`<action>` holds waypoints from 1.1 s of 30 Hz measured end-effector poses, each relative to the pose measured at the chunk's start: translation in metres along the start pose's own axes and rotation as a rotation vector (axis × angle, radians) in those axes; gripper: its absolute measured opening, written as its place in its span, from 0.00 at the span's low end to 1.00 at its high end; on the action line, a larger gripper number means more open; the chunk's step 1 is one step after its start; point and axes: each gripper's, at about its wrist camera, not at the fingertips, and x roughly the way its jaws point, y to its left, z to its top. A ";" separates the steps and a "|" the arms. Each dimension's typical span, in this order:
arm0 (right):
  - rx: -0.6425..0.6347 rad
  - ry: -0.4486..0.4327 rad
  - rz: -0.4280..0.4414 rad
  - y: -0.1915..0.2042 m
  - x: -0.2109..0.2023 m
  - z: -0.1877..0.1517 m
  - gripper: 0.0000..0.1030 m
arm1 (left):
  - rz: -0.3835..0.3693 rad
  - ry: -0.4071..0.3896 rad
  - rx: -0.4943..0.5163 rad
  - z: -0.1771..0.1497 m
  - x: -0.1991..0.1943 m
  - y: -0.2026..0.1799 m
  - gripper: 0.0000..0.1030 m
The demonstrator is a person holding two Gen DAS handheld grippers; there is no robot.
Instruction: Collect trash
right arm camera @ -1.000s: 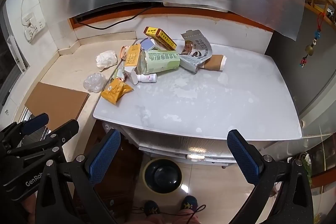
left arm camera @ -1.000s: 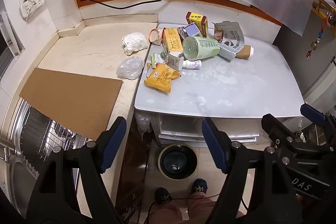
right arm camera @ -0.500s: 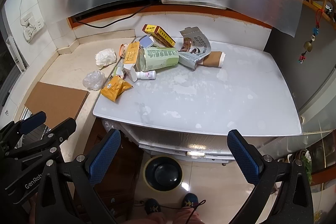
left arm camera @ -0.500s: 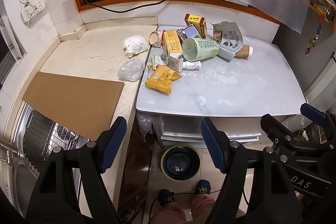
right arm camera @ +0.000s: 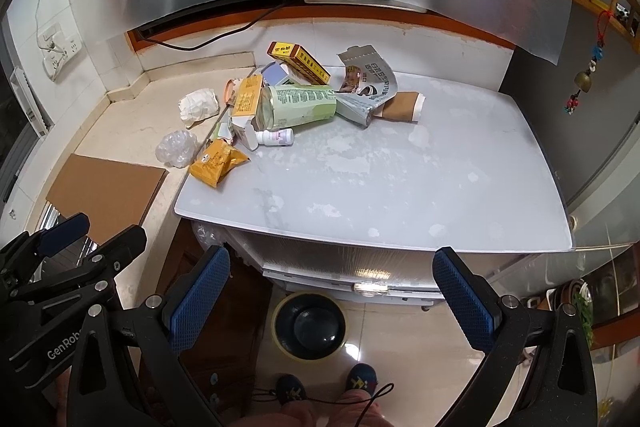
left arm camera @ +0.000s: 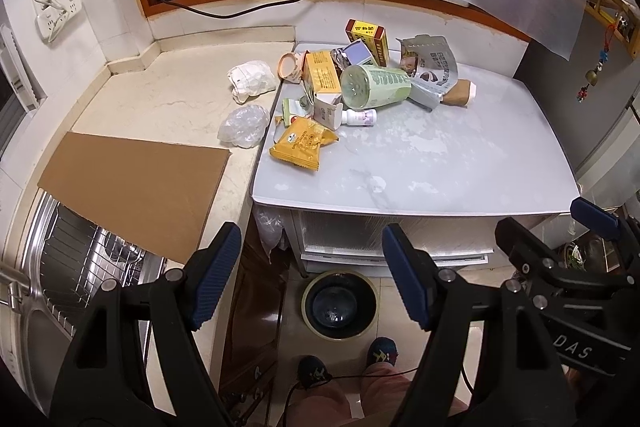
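Both tools held above the floor, short of the tabletop.
Left tool (left arm camera: 312,277) and right tool (right arm camera: 332,297) spread, empty; trash pile (right arm camera: 280,107) at 11 o'clock on tabletop (right arm camera: 400,187); bin (right arm camera: 309,321) below.

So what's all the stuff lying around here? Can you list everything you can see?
green canister: one, pale green, on its side in the pile on the grey table
yellow snack packet: one, yellow, table's near-left part
small white bottle: one, white, lying before the canister
red-and-yellow box: one, back of the pile
silver foil pouch: one, silver, right of the canister
crumpled white paper: one, white, beige counter
clear plastic wad: one, transparent, counter by the table edge
cardboard sheet: one, brown, counter, overhanging the sink
bin: one, dark, on the floor
left gripper: open, empty
right gripper: open, empty
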 end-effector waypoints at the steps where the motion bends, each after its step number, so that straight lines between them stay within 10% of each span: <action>1: 0.000 0.000 -0.001 -0.001 -0.001 -0.001 1.00 | 0.000 0.000 0.000 0.000 0.000 0.000 0.68; 33: 0.044 0.027 -0.013 0.005 -0.007 -0.023 1.00 | -0.013 0.011 0.032 -0.023 -0.007 0.007 0.68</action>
